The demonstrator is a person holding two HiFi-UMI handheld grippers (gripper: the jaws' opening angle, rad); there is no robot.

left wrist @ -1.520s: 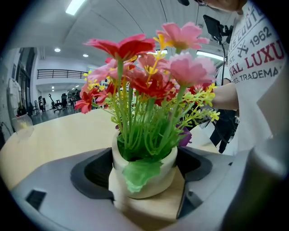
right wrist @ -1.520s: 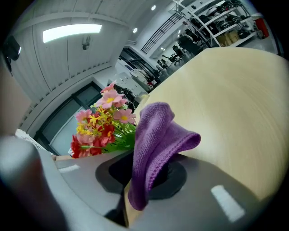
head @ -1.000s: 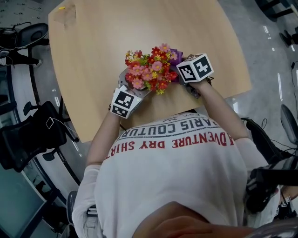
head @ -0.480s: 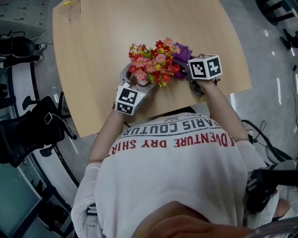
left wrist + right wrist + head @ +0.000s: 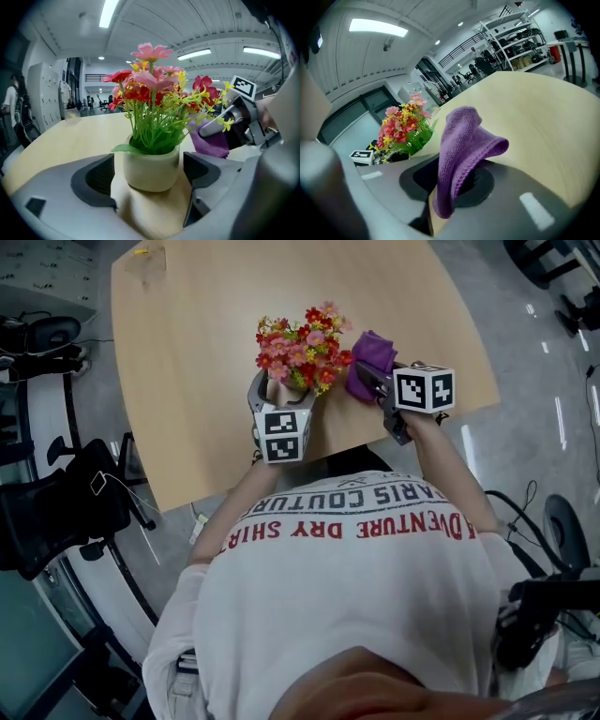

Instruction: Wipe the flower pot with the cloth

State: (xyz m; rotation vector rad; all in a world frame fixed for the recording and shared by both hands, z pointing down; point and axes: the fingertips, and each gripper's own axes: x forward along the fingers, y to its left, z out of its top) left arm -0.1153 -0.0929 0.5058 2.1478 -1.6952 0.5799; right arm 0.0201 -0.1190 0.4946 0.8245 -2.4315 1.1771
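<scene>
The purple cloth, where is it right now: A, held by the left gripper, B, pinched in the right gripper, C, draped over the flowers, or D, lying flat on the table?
B: the purple cloth stands clamped between the jaws of the right gripper.

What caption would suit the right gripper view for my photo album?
Right claw clamped on a purple cloth, with the potted flowers nearby on the pale wooden table.
</scene>
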